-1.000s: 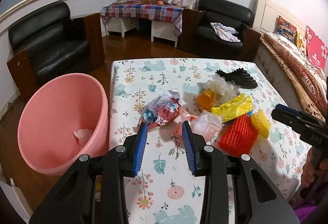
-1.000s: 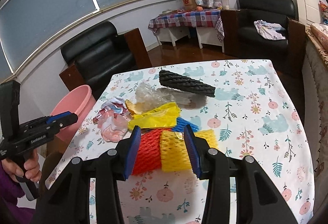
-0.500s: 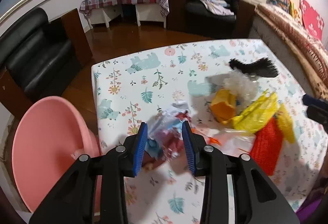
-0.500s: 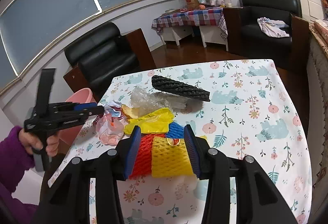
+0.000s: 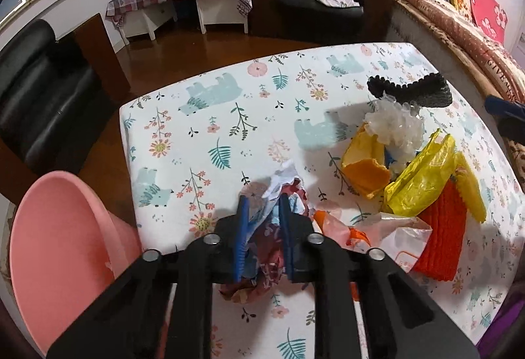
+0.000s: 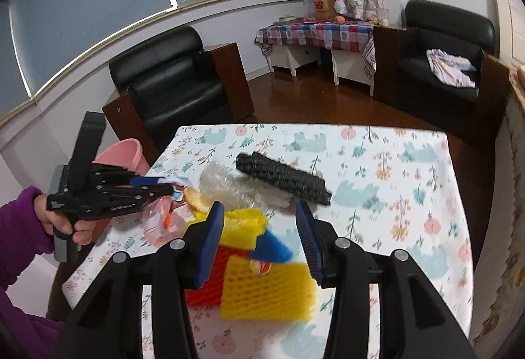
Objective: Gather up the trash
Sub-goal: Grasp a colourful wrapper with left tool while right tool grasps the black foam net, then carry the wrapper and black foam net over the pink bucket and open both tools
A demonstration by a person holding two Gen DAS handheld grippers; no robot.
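Note:
A heap of trash lies on the floral-cloth table. My left gripper is closing, its blue pads pinching a crumpled colourful wrapper at the heap's left end. A pink basin stands on the floor beside the table's left edge. From the right wrist view, that left gripper is held by a hand in a purple sleeve. My right gripper hovers over a yellow foam net, jaws opening slightly, nothing between them.
The heap also holds a red foam net, a yellow bag, clear bubble plastic, an orange piece, a pale plastic bag and a black net. Black armchairs and a bed surround the table.
My left gripper has come down and forward onto the colourful wrapper and its jaws have narrowed around it. The right gripper has lifted slightly above the foam nets.

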